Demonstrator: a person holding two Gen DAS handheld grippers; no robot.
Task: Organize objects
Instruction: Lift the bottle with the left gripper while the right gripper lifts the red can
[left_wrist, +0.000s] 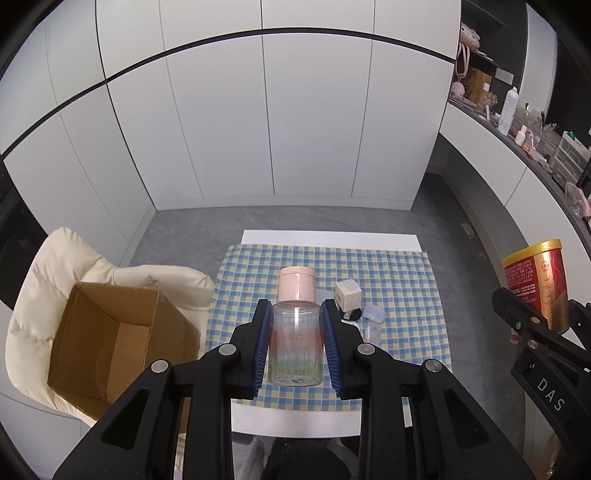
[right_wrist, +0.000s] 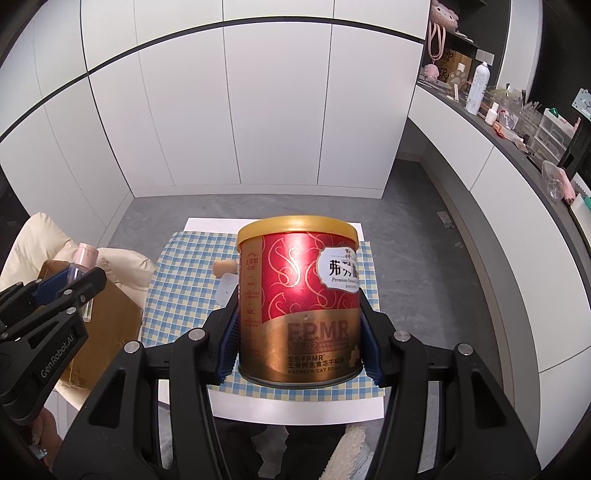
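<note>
My left gripper (left_wrist: 295, 332) is clamped on a clear bottle (left_wrist: 294, 338) with a pink cap (left_wrist: 296, 283), its blue pads (left_wrist: 260, 341) pressed against both sides of the body, and I hold it upright above the near half of the checked cloth (left_wrist: 402, 280). My right gripper (right_wrist: 299, 332) is closed around a red and gold cat food can (right_wrist: 299, 302) with a gold lid, held upright over the same cloth; in the left wrist view that can (left_wrist: 535, 284) shows off to the right, well apart from the bottle. On the cloth beyond the bottle lie a small pale cube box (left_wrist: 348, 293), a small black thing just beside it, a pale blue lidded case (left_wrist: 373, 313) and some clear plastic pieces I cannot make out. The cloth covers a white surface (left_wrist: 332, 236). To the left an open cardboard box (left_wrist: 118, 339) sits on a cream cushioned chair (left_wrist: 44, 280). White cabinet doors (left_wrist: 258, 129) fill the far wall, and a cluttered shelf (left_wrist: 517, 122) runs along the right.
</note>
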